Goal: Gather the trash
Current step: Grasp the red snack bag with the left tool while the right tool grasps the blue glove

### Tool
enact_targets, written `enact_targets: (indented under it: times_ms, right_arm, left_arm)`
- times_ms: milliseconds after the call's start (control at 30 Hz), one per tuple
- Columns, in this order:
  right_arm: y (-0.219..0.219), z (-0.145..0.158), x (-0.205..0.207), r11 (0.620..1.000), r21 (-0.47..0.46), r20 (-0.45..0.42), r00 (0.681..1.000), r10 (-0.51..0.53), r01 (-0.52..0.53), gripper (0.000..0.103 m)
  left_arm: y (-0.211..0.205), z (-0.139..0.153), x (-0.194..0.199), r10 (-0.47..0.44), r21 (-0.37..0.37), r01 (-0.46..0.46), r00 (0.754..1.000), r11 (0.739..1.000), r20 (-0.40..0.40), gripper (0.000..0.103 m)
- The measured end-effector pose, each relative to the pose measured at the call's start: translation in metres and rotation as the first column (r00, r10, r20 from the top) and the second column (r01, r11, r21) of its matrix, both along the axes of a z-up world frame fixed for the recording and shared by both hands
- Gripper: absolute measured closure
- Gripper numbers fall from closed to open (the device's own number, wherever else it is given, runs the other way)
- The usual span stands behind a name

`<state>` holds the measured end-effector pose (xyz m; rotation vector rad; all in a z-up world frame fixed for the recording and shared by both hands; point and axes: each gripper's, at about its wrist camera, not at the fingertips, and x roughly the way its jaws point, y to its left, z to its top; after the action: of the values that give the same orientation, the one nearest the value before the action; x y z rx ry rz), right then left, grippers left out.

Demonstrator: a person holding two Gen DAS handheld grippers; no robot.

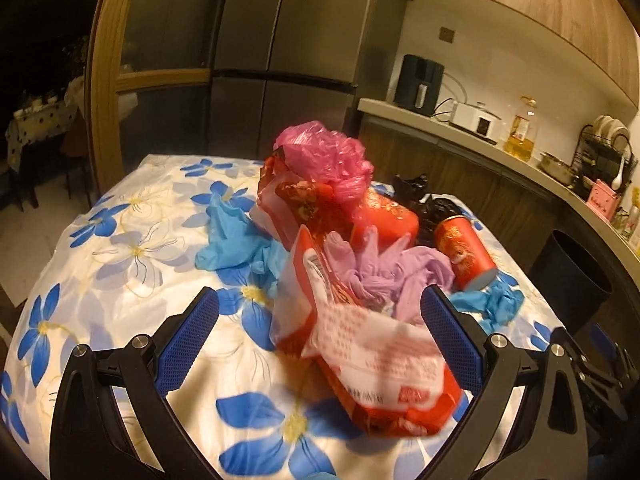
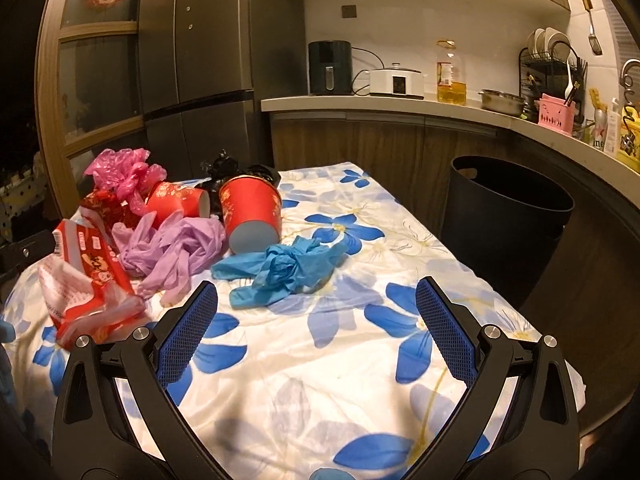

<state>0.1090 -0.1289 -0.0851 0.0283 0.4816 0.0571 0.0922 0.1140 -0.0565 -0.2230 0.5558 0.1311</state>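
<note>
Both claws gape wide, holding nothing. Between the left claw [image 1: 320, 336] fingers lies a red-and-white wrapper [image 1: 372, 364]. Ahead of the right claw [image 2: 316, 326] lie blue gloves [image 2: 284, 268] and a tipped red cup [image 2: 250, 214], empty; the black bin [image 2: 508, 216] stands off the bench [image 2: 320, 380] to its right, contents unseen.

Each gripper, left gripper [image 1: 320, 334] and right gripper [image 2: 317, 330], has black angular arms, silver round screws at the joints, and blue mesh-textured pads [image 2: 186, 334].

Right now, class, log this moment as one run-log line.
left gripper: open, red-and-white wrapper between jaws | right gripper: open, empty | blue glove ahead | black bin: beside table
</note>
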Motion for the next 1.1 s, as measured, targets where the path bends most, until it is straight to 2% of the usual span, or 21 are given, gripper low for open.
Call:
enact_targets:
  times_ms: [67,167,267,333,367,433,500,600,667,700,767,833,933,1100]
  right_arm:
    - [-0.001,-0.003,0.008,1.0,-0.004,0.003,1.0,-0.003,0.003,0.006]
    - [-0.003,-0.01,0.023,1.0,0.008,-0.018,1.0,0.002,-0.001,0.009]
    - [-0.004,-0.016,0.037,0.999,0.033,-0.041,0.999,0.013,-0.012,0.015]
    - [-0.002,-0.018,0.048,0.998,0.05,-0.055,0.998,0.028,-0.025,0.02]
    - [0.0,-0.019,0.051,0.998,0.057,-0.059,0.998,0.036,-0.032,0.023]
    - [0.004,-0.022,0.06,0.997,0.063,-0.07,0.996,0.048,-0.044,0.028]
    - [0.007,-0.027,0.07,0.996,0.072,-0.095,0.993,0.065,-0.059,0.034]
    - [0.011,-0.033,0.082,0.994,0.089,-0.143,0.986,0.082,-0.07,0.047]
    - [0.013,-0.039,0.089,0.992,0.097,-0.173,0.98,0.099,-0.083,0.062]
    - [0.013,-0.04,0.091,0.991,0.098,-0.184,0.977,0.103,-0.086,0.067]
    - [0.013,-0.042,0.093,0.99,0.104,-0.195,0.974,0.112,-0.093,0.081]
    - [0.013,-0.042,0.091,0.989,0.109,-0.193,0.974,0.122,-0.102,0.089]
    - [0.01,-0.038,0.082,0.989,0.104,-0.17,0.977,0.126,-0.11,0.096]
    - [-0.002,-0.023,0.057,0.987,0.114,-0.121,0.984,0.128,-0.114,0.098]
  left_arm:
    - [0.001,-0.005,0.008,-0.009,-0.022,0.008,1.0,1.0,-0.024,0.006]
    - [-0.002,-0.013,0.014,-0.029,-0.037,0.027,0.998,0.999,-0.061,0.013]
    - [-0.005,-0.021,0.015,-0.06,-0.057,0.056,0.994,0.997,-0.09,0.039]
    - [-0.005,-0.027,0.015,-0.078,-0.072,0.071,0.991,0.995,-0.105,0.049]
    - [-0.005,-0.028,0.014,-0.08,-0.077,0.072,0.99,0.994,-0.112,0.059]
    - [-0.005,-0.03,0.012,-0.073,-0.075,0.065,0.99,0.995,-0.119,0.065]
    - [-0.005,-0.031,0.01,-0.075,-0.073,0.067,0.99,0.995,-0.12,0.079]
    - [-0.007,-0.03,0.006,-0.086,-0.063,0.079,0.989,0.995,-0.118,0.086]
    - [-0.01,-0.028,0.004,-0.09,-0.054,0.085,0.989,0.995,-0.113,0.091]
    - [-0.012,-0.027,0.003,-0.092,-0.048,0.087,0.99,0.995,-0.107,0.093]
    - [-0.015,-0.022,-0.003,-0.098,-0.031,0.096,0.991,0.995,-0.089,0.094]
    - [-0.019,-0.017,-0.008,-0.1,-0.015,0.099,0.993,0.995,-0.07,0.095]
    - [-0.023,-0.009,-0.016,-0.098,0.004,0.098,0.994,0.995,-0.046,0.095]
    - [-0.035,0.003,-0.024,-0.111,0.037,0.112,0.994,0.993,-0.009,0.095]
